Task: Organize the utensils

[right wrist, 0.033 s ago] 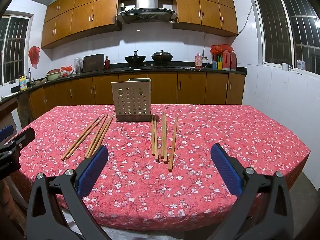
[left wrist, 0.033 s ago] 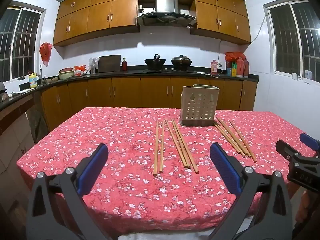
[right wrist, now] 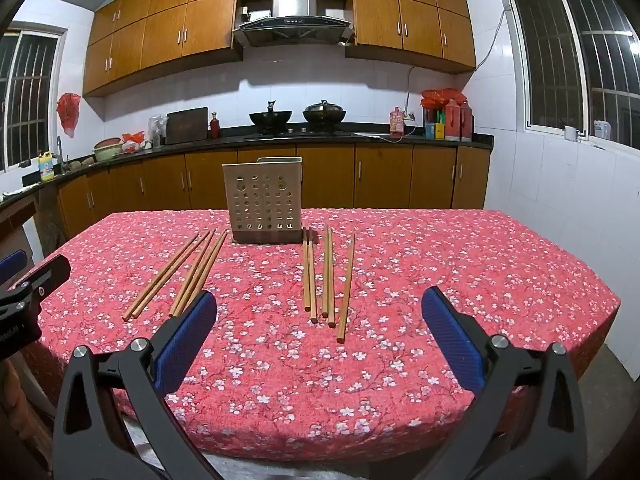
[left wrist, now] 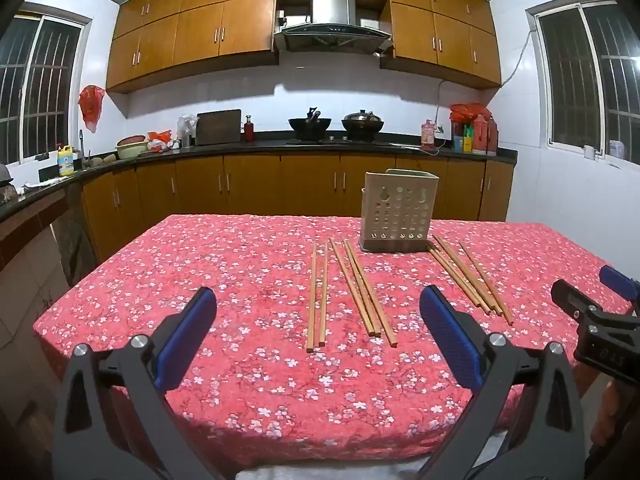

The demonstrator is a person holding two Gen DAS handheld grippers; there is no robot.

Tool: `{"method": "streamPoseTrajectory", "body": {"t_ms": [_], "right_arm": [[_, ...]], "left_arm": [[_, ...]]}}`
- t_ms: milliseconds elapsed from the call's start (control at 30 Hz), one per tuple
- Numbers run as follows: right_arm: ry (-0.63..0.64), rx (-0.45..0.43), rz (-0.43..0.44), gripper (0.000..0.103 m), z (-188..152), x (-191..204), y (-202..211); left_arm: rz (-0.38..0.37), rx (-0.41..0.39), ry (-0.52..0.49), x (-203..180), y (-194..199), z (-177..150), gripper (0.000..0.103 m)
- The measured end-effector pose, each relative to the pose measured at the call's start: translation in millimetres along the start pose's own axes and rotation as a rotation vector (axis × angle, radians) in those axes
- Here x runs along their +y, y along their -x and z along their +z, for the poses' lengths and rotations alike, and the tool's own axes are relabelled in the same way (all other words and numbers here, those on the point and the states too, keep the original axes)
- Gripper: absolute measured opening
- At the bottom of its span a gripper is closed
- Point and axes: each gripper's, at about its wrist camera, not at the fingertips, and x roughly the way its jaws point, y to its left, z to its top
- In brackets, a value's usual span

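A beige perforated utensil holder (left wrist: pixel 396 211) stands upright on the red floral tablecloth; it also shows in the right wrist view (right wrist: pixel 264 203). Two groups of wooden chopsticks lie flat in front of it: a left group (left wrist: pixel 346 290) (right wrist: pixel 182 270) and a right group (left wrist: pixel 470 276) (right wrist: pixel 326 276). My left gripper (left wrist: pixel 318 334) is open and empty, held near the table's front edge short of the left group. My right gripper (right wrist: pixel 319 336) is open and empty, just short of the right group. Each gripper shows at the edge of the other's view.
The table (left wrist: pixel 200 264) is covered by the red cloth, its front edge (right wrist: pixel 320 446) just below the grippers. Behind it runs a kitchen counter (left wrist: pixel 280 146) with two woks, bottles and bowls, and brown cabinets (right wrist: pixel 384 178).
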Motion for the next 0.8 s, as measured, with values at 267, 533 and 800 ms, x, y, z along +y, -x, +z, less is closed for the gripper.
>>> {"method": "streamPoseTrajectory", "body": {"t_ms": [267, 533, 800], "right_arm": [[-0.002, 0.001, 0.001, 0.101, 0.3, -0.7, 0.6], [-0.001, 0.001, 0.001, 0.101, -0.1, -0.4, 0.7], [-0.001, 0.001, 0.001, 0.101, 0.0, 0.0, 1.0]], "left_arm": [[0.003, 0.002, 0.005, -1.1, 1.1, 0.3, 0.099], [-0.002, 0.004, 0.004, 0.2, -0.2, 0.0, 0.099], [-0.003, 0.004, 0.004, 0.2, -0.2, 0.0, 0.099]]}}
